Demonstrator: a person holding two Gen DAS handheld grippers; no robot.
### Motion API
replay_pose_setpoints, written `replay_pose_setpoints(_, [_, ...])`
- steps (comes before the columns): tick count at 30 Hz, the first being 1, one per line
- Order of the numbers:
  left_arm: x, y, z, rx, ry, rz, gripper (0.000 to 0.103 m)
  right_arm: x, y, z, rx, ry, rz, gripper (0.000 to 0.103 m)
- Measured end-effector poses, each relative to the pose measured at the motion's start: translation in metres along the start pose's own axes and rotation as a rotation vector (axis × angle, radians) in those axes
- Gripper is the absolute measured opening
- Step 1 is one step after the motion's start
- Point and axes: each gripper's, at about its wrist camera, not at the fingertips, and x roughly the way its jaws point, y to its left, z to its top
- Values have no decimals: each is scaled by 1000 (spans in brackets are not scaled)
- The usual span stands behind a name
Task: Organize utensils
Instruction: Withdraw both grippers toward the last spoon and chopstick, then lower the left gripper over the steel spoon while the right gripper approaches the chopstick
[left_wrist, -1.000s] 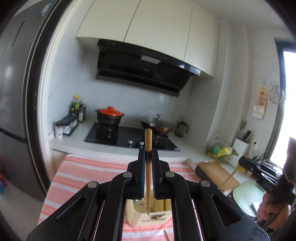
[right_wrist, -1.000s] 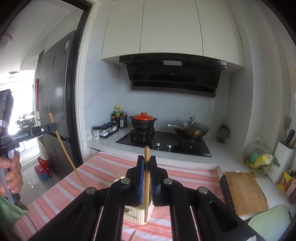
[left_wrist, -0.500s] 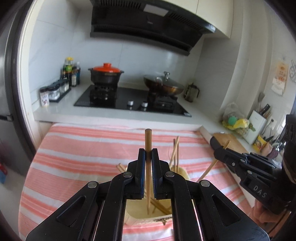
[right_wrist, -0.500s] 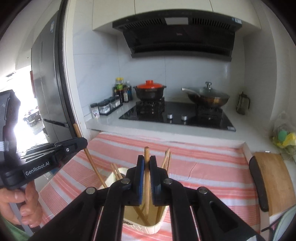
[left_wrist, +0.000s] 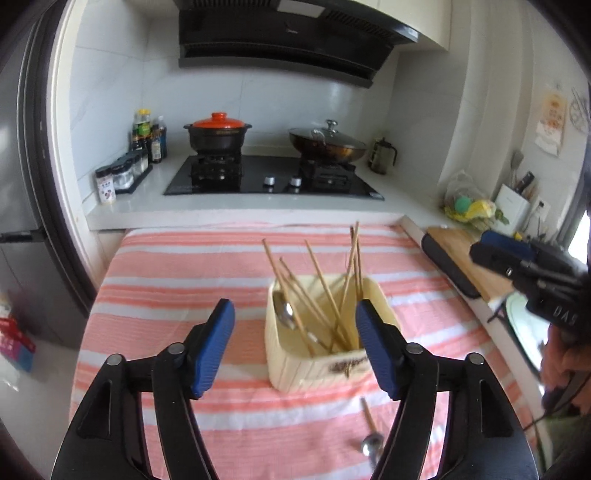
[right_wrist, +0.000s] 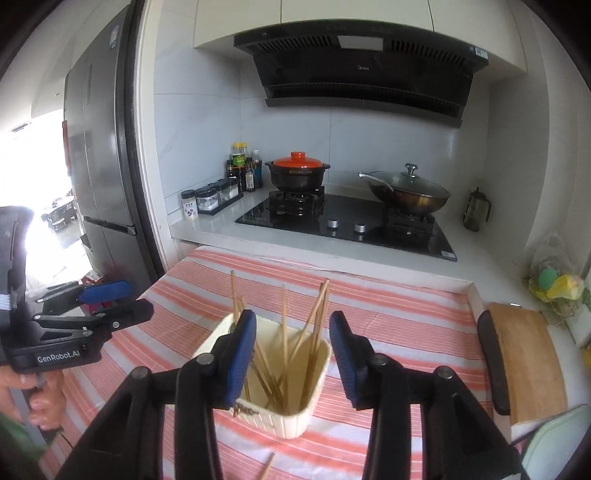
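Kitchen table with a striped cloth (left_wrist: 177, 288), in front of a white counter (right_wrist: 480, 266) with a stove (left_wrist: 273, 181).
The holder (left_wrist: 317, 365) with chopsticks (left_wrist: 325, 288) stands on the cloth; a spoon (left_wrist: 369, 428) lies near it. Left gripper (left_wrist: 295, 347) and right gripper (right_wrist: 291, 354) are both spread wide and hold nothing.

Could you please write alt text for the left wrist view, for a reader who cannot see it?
The open left gripper hovers empty before a cream utensil holder of wooden chopsticks and a spoon on a pink striped tablecloth. Another spoon lies nearer; the right gripper is at the right.
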Motion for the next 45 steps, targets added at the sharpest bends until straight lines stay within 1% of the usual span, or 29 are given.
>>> replay_pose_setpoints(1, [-7,-1,-15,24,27,-2,75,-15,1,-11,-19,-2,-11,50])
replay_pose_setpoints(2, [-13,-2,-33,44,56,-2,76,-28,1,-23,-34,0,-21,51])
replay_pose_setpoints(4, [-21,-5,-74,62,109,2,78,-52,0,-59,-60,14,-51,51])
replay_pose_setpoints(7, [-24,-11,-142,42,189,-7,78,-78,-1,-132,-45,48,-117,51])
replay_pose_setpoints(10, [-16,-27,-194,8,257,-35,78,-88,-2,-211,60,122,-157,51])
replay_pose_setpoints(12, [-5,-41,-212,-17,300,-58,78,-91,-3,-256,147,182,-176,51])
replay_pose_setpoints(13, [-1,-49,-216,-22,309,-67,78,-93,-3,-273,181,204,-185,51])
replay_pose_setpoints(15, [8,-66,-218,-5,297,-81,78,-99,-1,-298,235,225,-203,52])
replay_pose_setpoints(16, [13,-74,-217,8,289,-73,78,-103,0,-305,253,225,-202,51])
replay_pose_setpoints(19, [34,-94,-211,47,268,-48,78,-116,4,-313,255,215,-200,51])
replay_pose_setpoints(22, [61,-104,-211,67,309,-19,78,-121,9,-312,230,204,-190,51])
replay_pose_setpoints(25, [78,-108,-218,82,348,9,77,-121,13,-310,227,188,-179,51])
replay_pose_setpoints(26, [81,-110,-221,91,355,15,76,-122,13,-310,231,184,-175,51])
replay_pose_setpoints(28, [81,-115,-225,132,338,47,76,-122,13,-311,239,181,-169,51])
replay_pose_setpoints(29, [81,-118,-227,155,327,62,73,-122,13,-311,240,182,-167,51])
replay_pose_setpoints(31, [80,-119,-227,159,304,52,56,-118,15,-312,237,188,-156,51])
replay_pose_setpoints(32, [79,-120,-226,161,298,52,38,-115,17,-312,235,193,-149,52])
replay_pose_setpoints(33, [79,-121,-225,169,296,59,15,-112,18,-312,236,199,-141,51])
replay_pose_setpoints(34, [80,-122,-224,174,297,69,5,-108,20,-312,240,205,-131,51])
replay_pose_setpoints(37, [78,-113,-224,130,288,75,5,-96,24,-310,264,228,-94,52])
replay_pose_setpoints(40, [69,-95,-227,63,279,128,4,-79,32,-305,266,266,-67,51])
replay_pose_setpoints(42, [60,-78,-231,9,278,163,4,-64,42,-299,238,297,-39,51])
replay_pose_setpoints(45, [42,-51,-240,-57,279,204,4,-42,61,-289,196,319,-3,51])
